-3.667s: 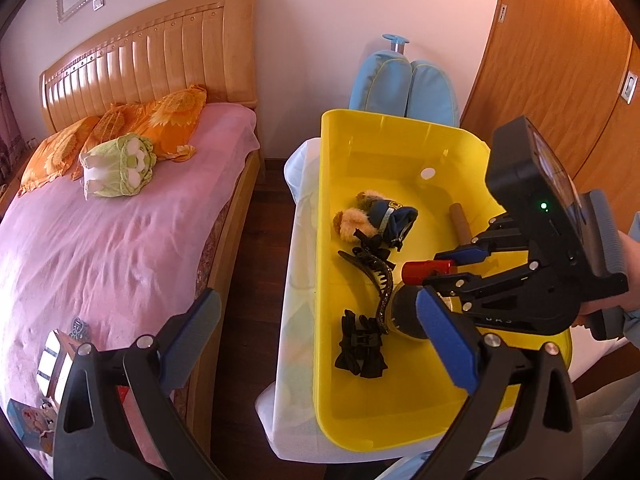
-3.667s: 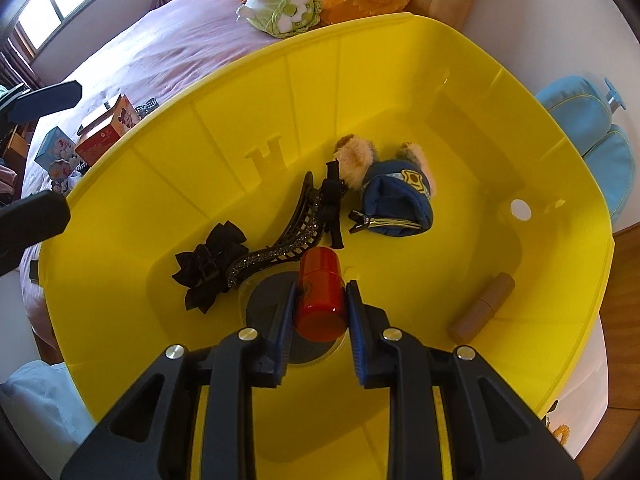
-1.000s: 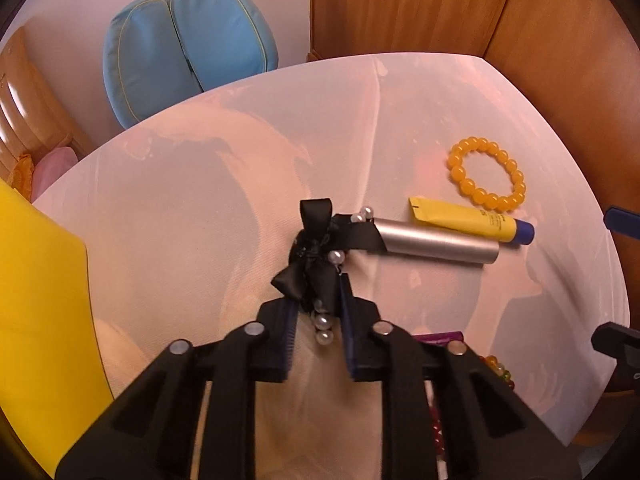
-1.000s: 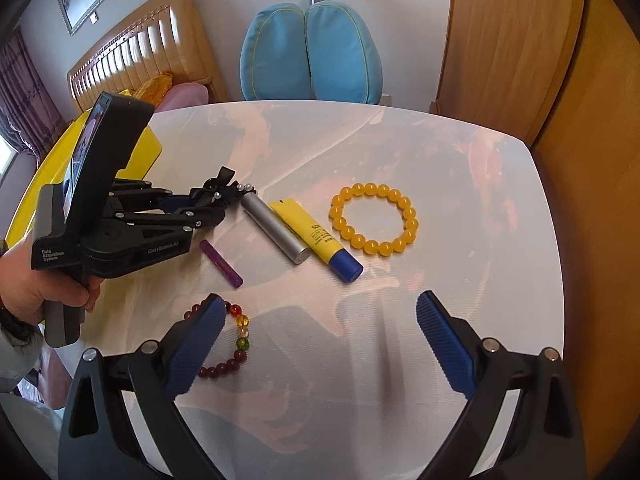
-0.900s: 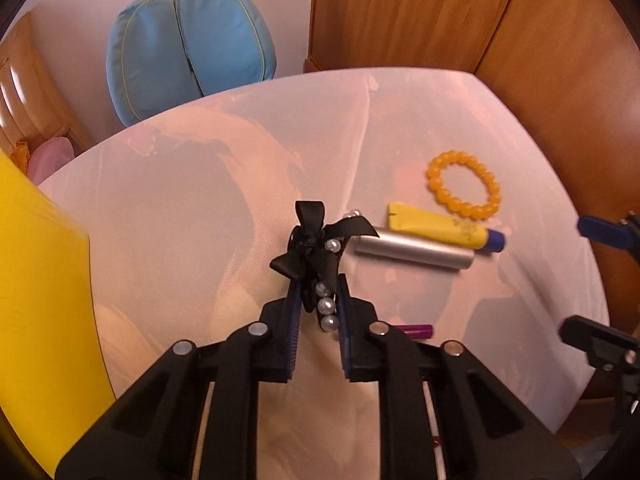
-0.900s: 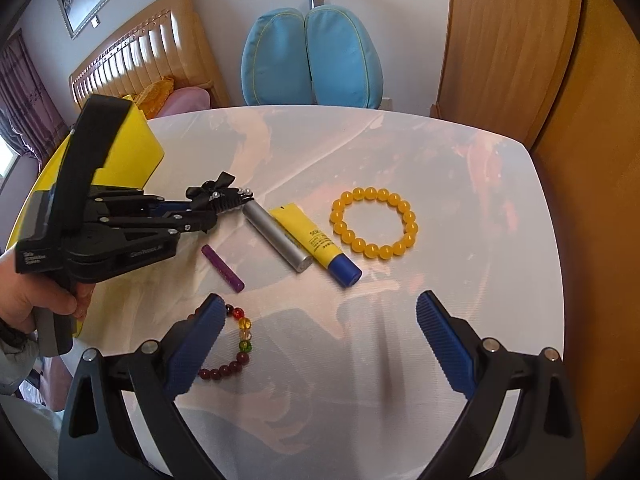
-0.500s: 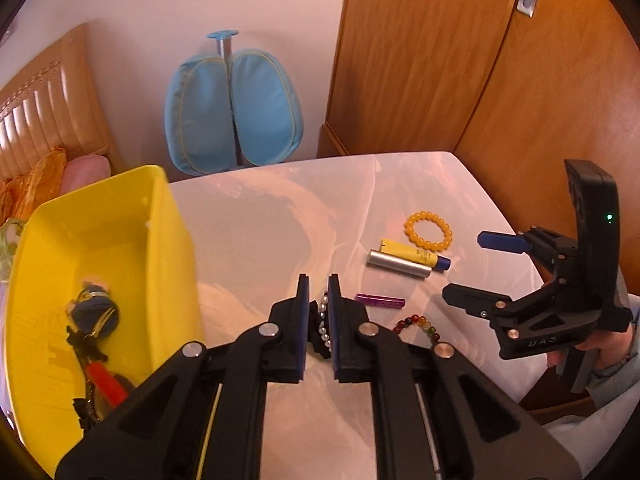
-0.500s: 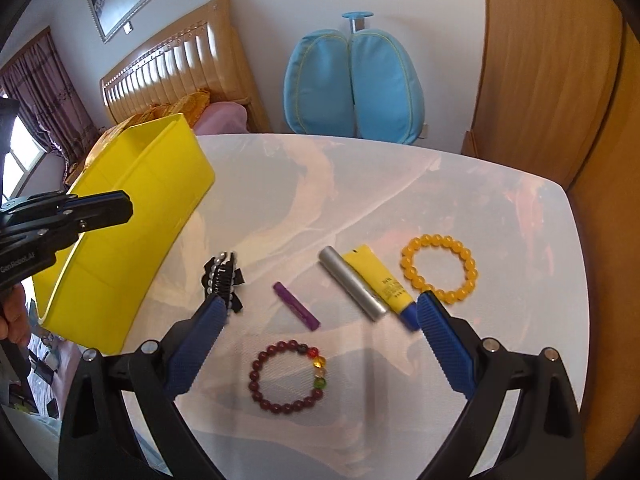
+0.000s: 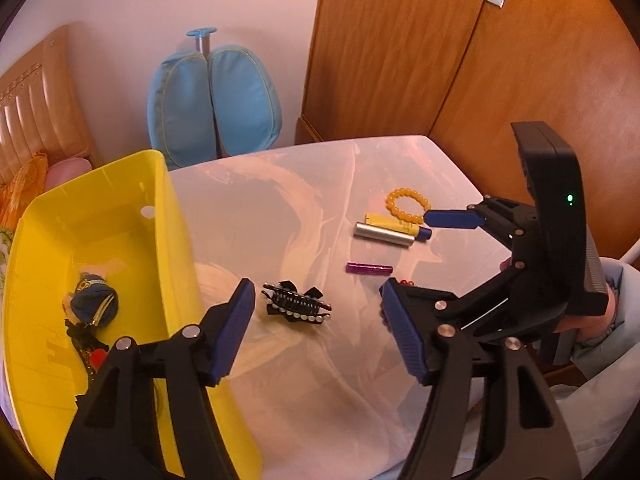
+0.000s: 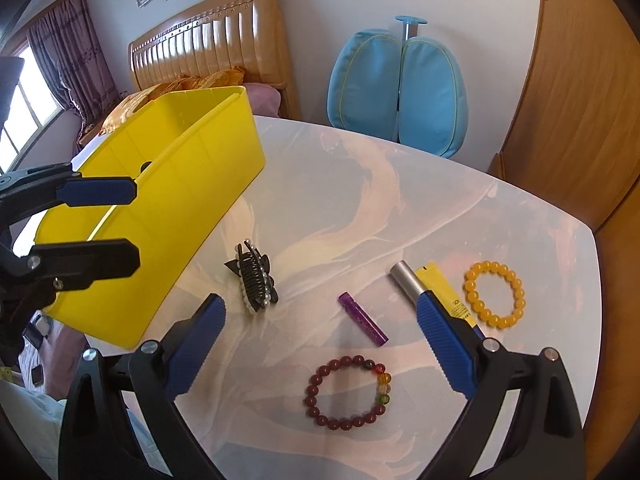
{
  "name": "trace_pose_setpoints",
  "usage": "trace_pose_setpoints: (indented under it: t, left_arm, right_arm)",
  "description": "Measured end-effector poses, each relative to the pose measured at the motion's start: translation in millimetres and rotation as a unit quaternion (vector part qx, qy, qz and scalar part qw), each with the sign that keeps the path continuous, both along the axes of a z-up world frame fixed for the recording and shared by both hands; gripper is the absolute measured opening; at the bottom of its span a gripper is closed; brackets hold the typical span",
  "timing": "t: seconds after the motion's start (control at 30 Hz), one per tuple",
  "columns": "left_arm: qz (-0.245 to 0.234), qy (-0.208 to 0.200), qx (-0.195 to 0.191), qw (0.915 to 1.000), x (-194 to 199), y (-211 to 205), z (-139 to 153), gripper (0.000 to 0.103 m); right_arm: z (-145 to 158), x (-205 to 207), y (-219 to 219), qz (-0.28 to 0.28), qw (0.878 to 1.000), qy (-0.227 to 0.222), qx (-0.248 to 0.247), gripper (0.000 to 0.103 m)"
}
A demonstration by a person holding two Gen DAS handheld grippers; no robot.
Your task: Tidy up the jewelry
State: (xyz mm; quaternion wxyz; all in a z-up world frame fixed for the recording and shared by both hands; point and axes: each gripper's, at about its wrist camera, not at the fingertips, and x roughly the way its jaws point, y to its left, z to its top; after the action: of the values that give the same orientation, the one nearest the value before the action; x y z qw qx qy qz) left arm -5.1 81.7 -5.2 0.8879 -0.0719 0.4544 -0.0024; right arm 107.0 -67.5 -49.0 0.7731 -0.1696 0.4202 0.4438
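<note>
On the white table [image 10: 400,184] lie 6 loose things: 1 black pearl-trimmed hair clip [image 10: 256,280], 1 purple tube [image 10: 363,319], 1 silver tube [image 10: 407,279], 1 yellow tube with a blue cap [image 9: 396,225], 1 yellow bead bracelet [image 10: 495,295] and 1 dark red bead bracelet [image 10: 347,392]. The 1 yellow bin [image 10: 168,184] stands at the table's left edge, and every other place here is told from it. The hair clip rests on the table just beside the bin's near wall, touching nothing; the purple tube lies farther off, the silver and yellow tubes side by side beyond that, and the yellow bracelet farthest, near the table's far edge. The far half of the table away from the bin is bare. Inside the bin lie 1 blue fuzzy hair tie [image 9: 93,306], dark hair accessories and something red, only partly seen. The left gripper [image 9: 318,330] hangs above the hair clip, its jaws spreading with nothing between the pads. The right gripper [image 10: 318,346] stands spread wide above the red bracelet, holding nothing.
</note>
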Motion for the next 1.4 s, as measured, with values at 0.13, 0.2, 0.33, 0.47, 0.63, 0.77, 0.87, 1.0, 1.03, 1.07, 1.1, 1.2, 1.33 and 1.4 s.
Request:
trace_pose_setpoints:
  t: [0.13, 0.2, 0.33, 0.47, 0.63, 0.77, 0.87, 1.0, 1.03, 1.07, 1.1, 1.2, 1.33, 1.4]
  left_arm:
    - [-0.002, 0.036, 0.007, 0.9993, 15, -7, -18, 0.084]
    - [0.011, 0.054, 0.009, 0.9984, 24, -8, -31, 0.087]
    - [0.026, 0.072, 0.077, 0.9941, 40, -18, -58, 0.092]
    - [0.018, 0.073, 0.101, 0.9920, 60, -25, -73, 0.093]
    - [0.039, 0.102, 0.076, 0.9911, 71, -20, -102, 0.093]
    - [0.056, 0.123, 0.069, 0.9884, 74, -14, -123, 0.093]
    - [0.065, 0.118, 0.067, 0.9886, 75, -9, -126, 0.093]
    - [0.068, 0.127, 0.045, 0.9886, 75, -6, -129, 0.061]
    - [0.068, 0.126, 0.047, 0.9885, 74, -7, -128, 0.060]
    - [0.062, 0.125, 0.047, 0.9891, 73, -8, -126, 0.042]
    - [0.059, 0.123, 0.044, 0.9898, 72, -10, -124, 0.026]
    - [0.058, 0.109, 0.033, 0.9918, 69, -15, -111, 0.026]
    - [0.028, 0.073, 0.027, 0.9966, 59, -28, -81, 0.026]
    - [0.024, 0.046, 0.019, 0.9985, 52, -29, -59, 0.026]
  right_arm:
    - [-6, 6, -12, -0.019, 1.000, 0.010, -0.002, 0.097]
    - [-9, 8, -22, -0.027, 1.000, 0.010, -0.007, 0.097]
    - [-9, 15, -43, -0.041, 0.999, 0.011, -0.009, 0.097]
    - [-9, 19, -63, -0.049, 0.999, 0.008, -0.009, 0.097]
    - [-9, 26, -84, -0.057, 0.998, 0.006, -0.009, 0.097]
    - [-9, 32, -98, -0.065, 0.998, 0.006, -0.007, 0.097]
    - [-9, 36, -105, -0.070, 0.998, 0.008, -0.006, 0.097]
    - [-12, 38, -108, -0.071, 0.997, 0.011, -0.006, 0.097]
    - [-12, 38, -108, -0.071, 0.997, 0.013, -0.006, 0.097]
    - [-12, 38, -108, -0.071, 0.997, 0.013, -0.006, 0.097]
    - [-12, 38, -107, -0.071, 0.997, 0.014, -0.006, 0.097]
    - [-11, 38, -105, -0.070, 0.997, 0.014, -0.003, 0.097]
    - [-10, 37, -99, -0.067, 0.998, 0.014, 0.000, 0.097]
    - [-8, 36, -93, -0.064, 0.998, 0.012, 0.002, 0.097]
